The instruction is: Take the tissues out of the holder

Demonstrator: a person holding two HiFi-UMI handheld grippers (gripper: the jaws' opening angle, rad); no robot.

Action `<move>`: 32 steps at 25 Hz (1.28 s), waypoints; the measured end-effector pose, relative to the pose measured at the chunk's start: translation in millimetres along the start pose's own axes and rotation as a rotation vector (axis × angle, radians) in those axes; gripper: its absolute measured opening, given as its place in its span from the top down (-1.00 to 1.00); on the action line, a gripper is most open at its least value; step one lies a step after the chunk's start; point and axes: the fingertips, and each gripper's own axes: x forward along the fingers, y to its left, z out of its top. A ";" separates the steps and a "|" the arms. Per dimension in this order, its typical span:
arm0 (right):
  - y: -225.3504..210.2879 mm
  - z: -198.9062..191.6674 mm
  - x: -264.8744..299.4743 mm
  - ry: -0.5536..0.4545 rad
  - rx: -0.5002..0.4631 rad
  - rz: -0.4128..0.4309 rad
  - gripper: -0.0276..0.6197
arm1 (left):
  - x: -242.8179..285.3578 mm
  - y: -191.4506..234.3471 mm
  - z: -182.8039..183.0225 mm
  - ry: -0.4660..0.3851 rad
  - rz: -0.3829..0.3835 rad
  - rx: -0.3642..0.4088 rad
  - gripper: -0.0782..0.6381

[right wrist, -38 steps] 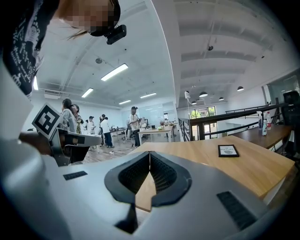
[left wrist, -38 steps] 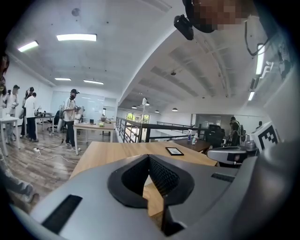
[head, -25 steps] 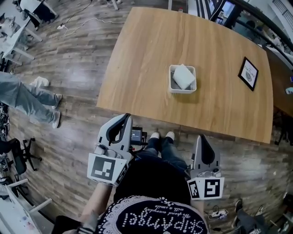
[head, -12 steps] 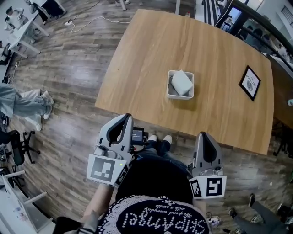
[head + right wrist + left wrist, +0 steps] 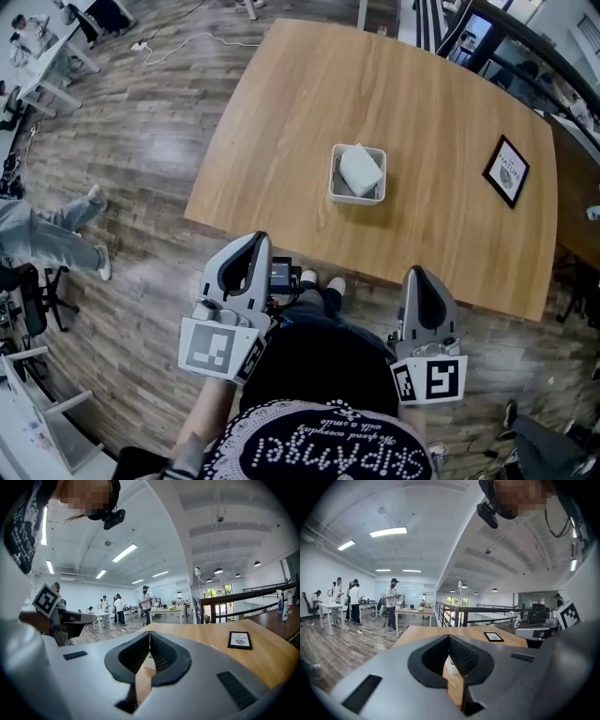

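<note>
Framed sign [image 5: 506, 172] lies flat near the right edge of the wooden table [image 5: 281, 122]; over on the left, someone's legs [image 5: 42, 239] show on the plank floor [image 5: 141, 159].

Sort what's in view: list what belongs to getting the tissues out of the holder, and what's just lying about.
For the job:
- tissues
- white holder
- wooden table it stands on
- left gripper and right gripper, both with fingers shut and empty, short of the table

Just lying about:
- framed sign on the table
- black chair on the floor
</note>
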 end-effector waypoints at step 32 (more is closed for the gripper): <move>19.3 -15.4 26.2 0.067 0.028 -0.053 0.88 | 27.0 22.5 -7.5 0.065 -0.127 -0.015 0.77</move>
